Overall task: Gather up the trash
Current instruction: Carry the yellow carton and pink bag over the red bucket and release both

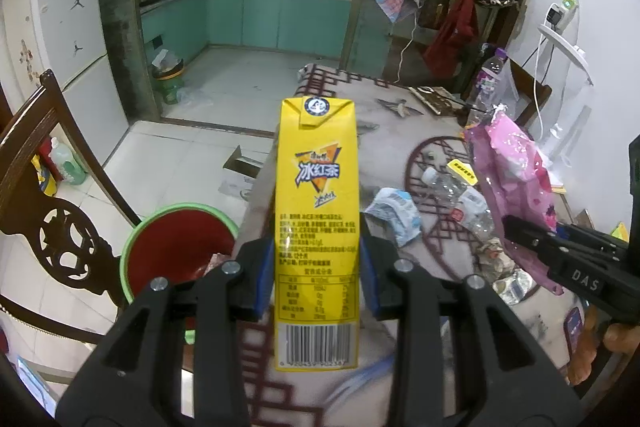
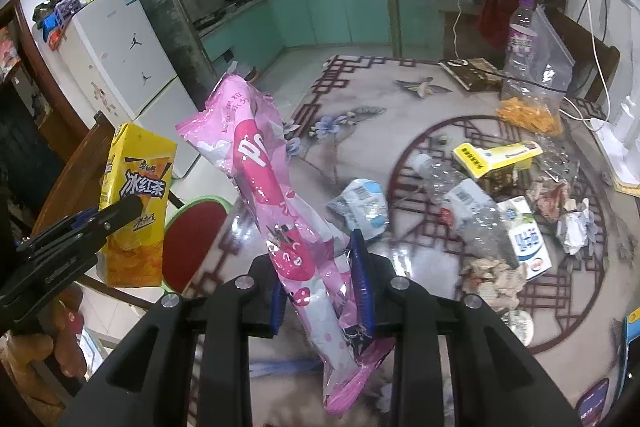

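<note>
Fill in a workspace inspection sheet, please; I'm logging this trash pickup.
Surface: patterned table, littered.
Job's things: yellow carton and pink wrapper held up; green-rimmed bin beside the table.
Clutter: crushed bottle, milk carton, crumpled paper.
Grippers: left gripper shut on carton; right gripper shut on wrapper.
Cables: white cable at the table's far right.
Surroundings: fridge, kitchen behind.

Left gripper (image 1: 317,273): matt black plastic, bright metal rivets, blue pads, clamped on a smooth printed yellow carton (image 1: 316,227). Right gripper (image 2: 323,291): same build, pinching a glossy, crinkled pink plastic wrapper (image 2: 272,187). Ahead of it, the table (image 2: 360,131) surface is glossy; crumpled paper (image 2: 494,281), clear plastic bottle (image 2: 460,203).
</note>
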{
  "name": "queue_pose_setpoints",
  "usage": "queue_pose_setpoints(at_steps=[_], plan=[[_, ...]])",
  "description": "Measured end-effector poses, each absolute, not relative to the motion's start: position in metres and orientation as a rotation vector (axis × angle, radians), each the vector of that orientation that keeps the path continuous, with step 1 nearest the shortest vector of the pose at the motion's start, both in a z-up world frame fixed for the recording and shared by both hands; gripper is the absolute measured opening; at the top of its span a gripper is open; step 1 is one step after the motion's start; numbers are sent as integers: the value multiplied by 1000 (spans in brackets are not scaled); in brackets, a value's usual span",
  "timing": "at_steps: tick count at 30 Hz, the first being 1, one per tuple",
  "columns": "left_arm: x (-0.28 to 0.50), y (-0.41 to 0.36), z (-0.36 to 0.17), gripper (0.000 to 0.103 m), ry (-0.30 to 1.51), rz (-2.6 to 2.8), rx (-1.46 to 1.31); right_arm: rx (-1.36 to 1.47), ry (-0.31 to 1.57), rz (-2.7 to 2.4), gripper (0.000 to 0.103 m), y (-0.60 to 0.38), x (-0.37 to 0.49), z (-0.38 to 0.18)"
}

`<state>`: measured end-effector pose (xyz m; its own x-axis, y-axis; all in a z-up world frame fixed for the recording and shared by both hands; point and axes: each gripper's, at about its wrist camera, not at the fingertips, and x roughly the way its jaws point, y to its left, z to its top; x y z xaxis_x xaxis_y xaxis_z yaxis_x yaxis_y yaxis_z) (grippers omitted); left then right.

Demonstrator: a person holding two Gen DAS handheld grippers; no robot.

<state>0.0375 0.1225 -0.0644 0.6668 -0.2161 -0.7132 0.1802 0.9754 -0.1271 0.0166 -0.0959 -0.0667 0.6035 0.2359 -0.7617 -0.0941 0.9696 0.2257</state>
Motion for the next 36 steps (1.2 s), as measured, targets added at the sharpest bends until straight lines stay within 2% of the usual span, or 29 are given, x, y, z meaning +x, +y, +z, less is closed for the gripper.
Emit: queue_pose_setpoints(at_steps=[23,36], plan=[[62,237,-91,34,865,-119,-88,113,956,291,28,31,48,-81],[77,277,-108,34,907,-67,-106,83,996,336,28,74,69,-93]])
